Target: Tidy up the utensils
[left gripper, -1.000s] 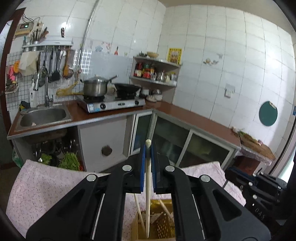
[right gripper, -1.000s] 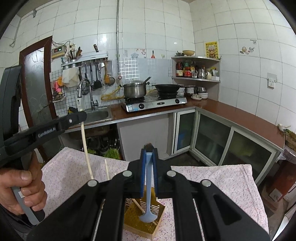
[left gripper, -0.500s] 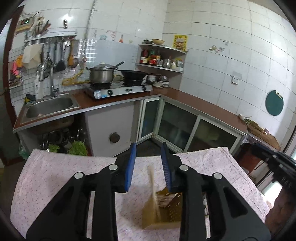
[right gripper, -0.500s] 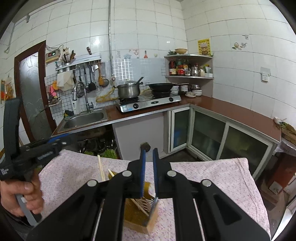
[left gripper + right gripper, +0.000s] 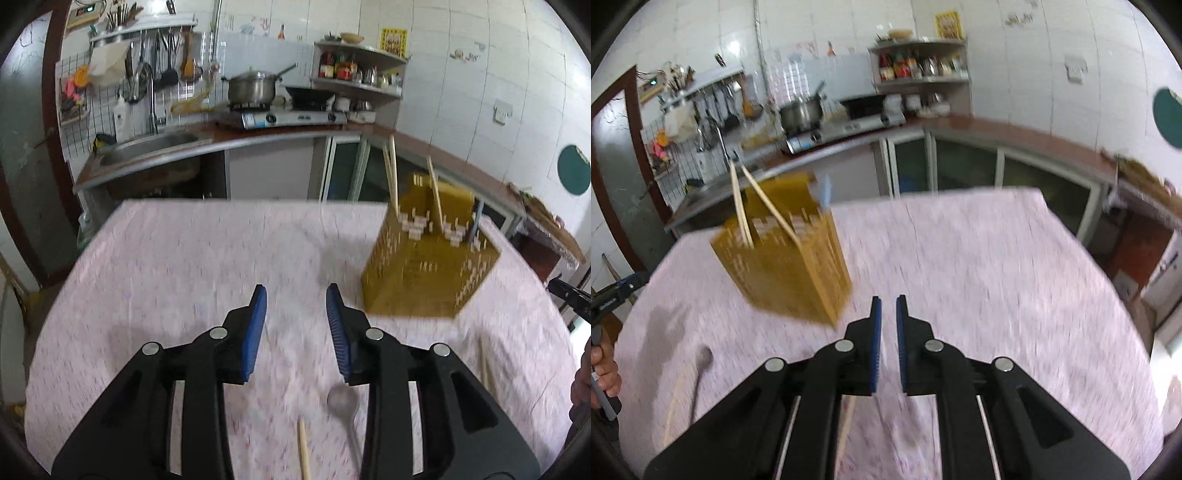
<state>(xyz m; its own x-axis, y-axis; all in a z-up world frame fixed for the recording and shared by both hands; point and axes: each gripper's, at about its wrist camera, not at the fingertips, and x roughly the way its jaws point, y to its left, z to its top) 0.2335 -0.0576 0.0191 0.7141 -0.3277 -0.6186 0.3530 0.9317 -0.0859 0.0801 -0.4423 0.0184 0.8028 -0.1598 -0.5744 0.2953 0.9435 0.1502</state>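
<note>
A yellow slotted utensil holder (image 5: 428, 269) (image 5: 790, 269) stands on the pink-clothed table (image 5: 166, 277). Chopsticks (image 5: 391, 177) (image 5: 738, 206) and a blue spoon handle (image 5: 476, 221) (image 5: 824, 192) stick out of it. My left gripper (image 5: 296, 295) hovers low over the cloth, left of the holder; its jaws are opening with nothing between them. A metal spoon (image 5: 343, 400) (image 5: 701, 362) and a loose chopstick (image 5: 303, 454) lie just under it. My right gripper (image 5: 888, 306) is right of the holder, its jaws nearly together and empty.
Another chopstick (image 5: 485, 369) lies on the cloth right of the left gripper, and one (image 5: 847, 424) shows under the right gripper. A hand (image 5: 602, 373) holds the left gripper at the picture's edge. Kitchen counter, sink and stove stand beyond the table's far edge.
Both grippers dropped from above the holder to low over the table on either side of it. The left let go of its chopstick and opened; the right no longer holds the blue spoon.
</note>
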